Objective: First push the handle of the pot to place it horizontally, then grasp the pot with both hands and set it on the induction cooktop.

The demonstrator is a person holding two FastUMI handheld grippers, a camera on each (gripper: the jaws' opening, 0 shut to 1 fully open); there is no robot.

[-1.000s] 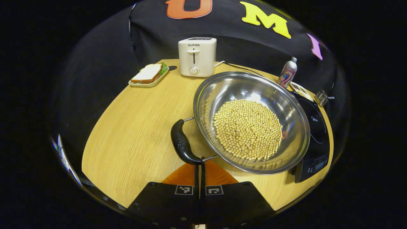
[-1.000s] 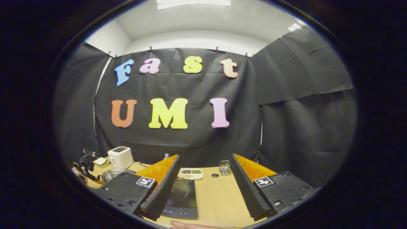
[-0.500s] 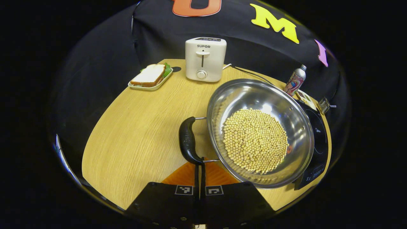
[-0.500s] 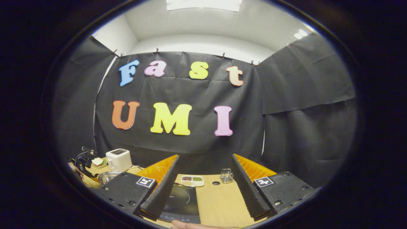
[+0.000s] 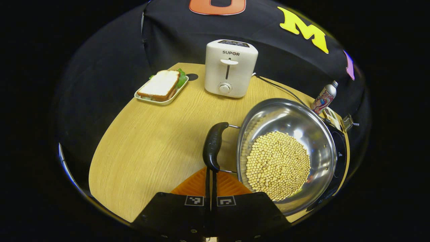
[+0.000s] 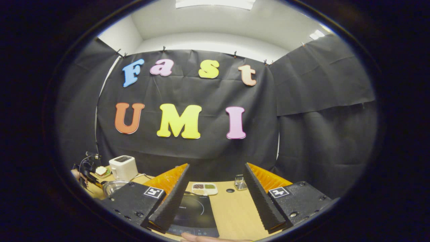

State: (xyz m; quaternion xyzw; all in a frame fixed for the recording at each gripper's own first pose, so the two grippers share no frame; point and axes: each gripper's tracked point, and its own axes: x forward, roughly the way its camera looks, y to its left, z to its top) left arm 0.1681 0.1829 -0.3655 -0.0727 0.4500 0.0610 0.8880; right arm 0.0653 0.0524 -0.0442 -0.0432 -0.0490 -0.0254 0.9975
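Table [image 5: 144, 148] of pale wood, toaster [image 5: 230, 68] at back — black cloth walls, white ceiling

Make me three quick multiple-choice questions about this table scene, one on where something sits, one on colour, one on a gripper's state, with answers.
1. What stands behind the sandwich tray, to its right?
A. toaster
B. kettle
C. blender

2. What colour is the pot handle?
A. red
B. black
C. white

3. How do the right gripper's fingers stand?
A. clamped on the pot
B. shut on nothing
C. spread apart

Answers:
1 A: the white toaster stands there in the left gripper view.
2 B: the grip beside the steel pot of soybeans is black.
3 C: the induction cooktop shows between them.
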